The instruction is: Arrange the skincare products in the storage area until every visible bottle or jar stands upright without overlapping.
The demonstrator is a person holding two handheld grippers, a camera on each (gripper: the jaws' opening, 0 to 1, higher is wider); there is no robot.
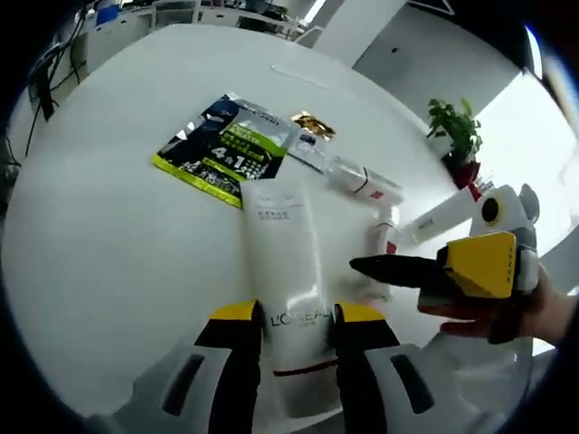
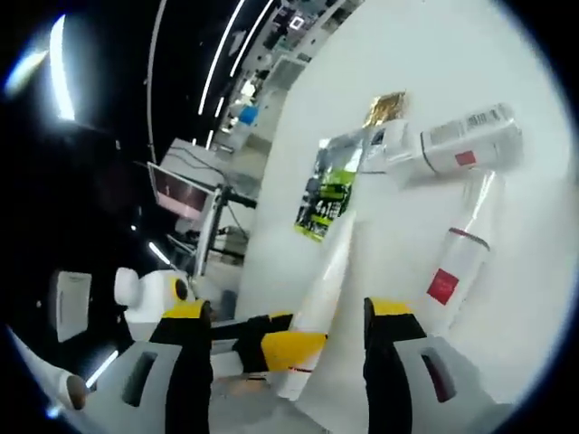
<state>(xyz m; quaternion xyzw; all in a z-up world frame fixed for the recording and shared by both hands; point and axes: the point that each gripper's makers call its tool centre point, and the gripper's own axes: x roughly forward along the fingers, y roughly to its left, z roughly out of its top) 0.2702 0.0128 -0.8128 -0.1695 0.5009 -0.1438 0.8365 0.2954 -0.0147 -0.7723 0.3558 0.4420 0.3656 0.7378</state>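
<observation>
1. Table (image 1: 109, 253): white and round, it carries all the products; a potted plant (image 1: 457, 131) stands beyond its far right edge.
2. Sachet (image 1: 226, 149): a dark and lime-green flat pack lying on the table at the far side, left of the bottles; in the right gripper view it lies flat at (image 2: 327, 194).
3. Tube (image 1: 288, 271): white, lying flat with its crimped end toward the sachet and its printed end between the jaws of the left gripper (image 1: 294, 336). The jaws stand on either side of it, closed to its width and pressing its sides. In the right gripper view the tube (image 2: 324, 289) runs up from the left gripper's yellow tip.
4. Right gripper (image 2: 285, 348): its jaws stand wide apart with nothing held; in the left gripper view it comes in from the right (image 1: 398, 269), held by a hand (image 1: 534, 312), its dark tip near the tube.
5. Bottles: a clear one with a white label (image 2: 466, 140) lies on its side, and a slimmer one with a red label (image 2: 457, 258) lies just near of it; both are right of the tube.
6. Gold wrapper (image 1: 312, 124): small, crumpled, just beyond the sachet's far right corner.
</observation>
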